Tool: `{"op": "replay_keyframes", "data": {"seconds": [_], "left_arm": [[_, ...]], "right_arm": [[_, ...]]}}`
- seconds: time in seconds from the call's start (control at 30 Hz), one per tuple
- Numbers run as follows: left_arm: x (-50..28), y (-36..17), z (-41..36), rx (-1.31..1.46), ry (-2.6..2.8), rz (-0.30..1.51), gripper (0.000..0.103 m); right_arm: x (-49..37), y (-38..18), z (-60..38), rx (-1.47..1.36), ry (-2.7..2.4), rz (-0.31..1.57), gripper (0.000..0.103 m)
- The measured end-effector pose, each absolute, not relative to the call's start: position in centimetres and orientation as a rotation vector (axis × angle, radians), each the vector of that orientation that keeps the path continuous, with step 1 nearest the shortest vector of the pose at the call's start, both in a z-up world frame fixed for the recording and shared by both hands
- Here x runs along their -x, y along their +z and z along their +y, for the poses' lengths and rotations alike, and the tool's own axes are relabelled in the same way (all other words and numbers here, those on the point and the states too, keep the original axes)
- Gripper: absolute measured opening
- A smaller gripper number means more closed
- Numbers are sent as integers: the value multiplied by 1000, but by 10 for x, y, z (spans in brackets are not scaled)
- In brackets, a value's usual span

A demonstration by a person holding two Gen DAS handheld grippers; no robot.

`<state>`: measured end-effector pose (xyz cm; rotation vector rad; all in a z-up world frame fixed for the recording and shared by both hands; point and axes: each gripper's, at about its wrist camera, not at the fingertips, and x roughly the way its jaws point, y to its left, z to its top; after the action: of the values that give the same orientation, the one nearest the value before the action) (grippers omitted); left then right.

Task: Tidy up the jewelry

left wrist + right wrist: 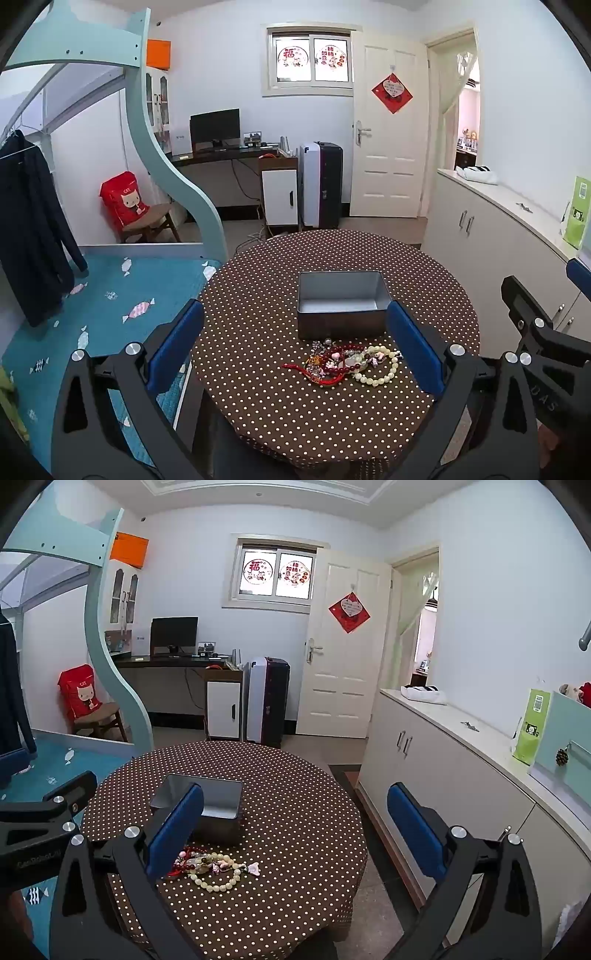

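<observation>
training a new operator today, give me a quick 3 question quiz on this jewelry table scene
1. True or false: the metal tin already holds jewelry.
2. Where does the jewelry pile lie: A) inside the tin, B) on the tablecloth in front of the tin, C) on the bed?
3. What state are the left gripper and right gripper in?

Key: 1 false; 2 B; 3 both open, holding nothing.

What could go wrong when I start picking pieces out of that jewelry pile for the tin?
1. The jewelry pile is tangled: red cord, dark red beads and the pale bead bracelet overlap, so lifting one may drag others.
2. The pile lies close to the metal tin, so a wide-open left hand-held gripper could knock its front wall.
3. The right hand-held gripper is also open nearby; both reaching in could collide.
</observation>
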<state>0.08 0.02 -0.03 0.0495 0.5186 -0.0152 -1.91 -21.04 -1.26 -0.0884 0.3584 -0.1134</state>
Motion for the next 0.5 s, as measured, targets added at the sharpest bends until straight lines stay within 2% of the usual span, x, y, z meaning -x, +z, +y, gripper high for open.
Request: {"op": "replay_keyframes", "data": {"seconds": [0.5], "left_arm": [[-5,-4,-1,-37,-17,523,98]], "right_arm": [[20,-7,-205,92,-120,363,96]]}}
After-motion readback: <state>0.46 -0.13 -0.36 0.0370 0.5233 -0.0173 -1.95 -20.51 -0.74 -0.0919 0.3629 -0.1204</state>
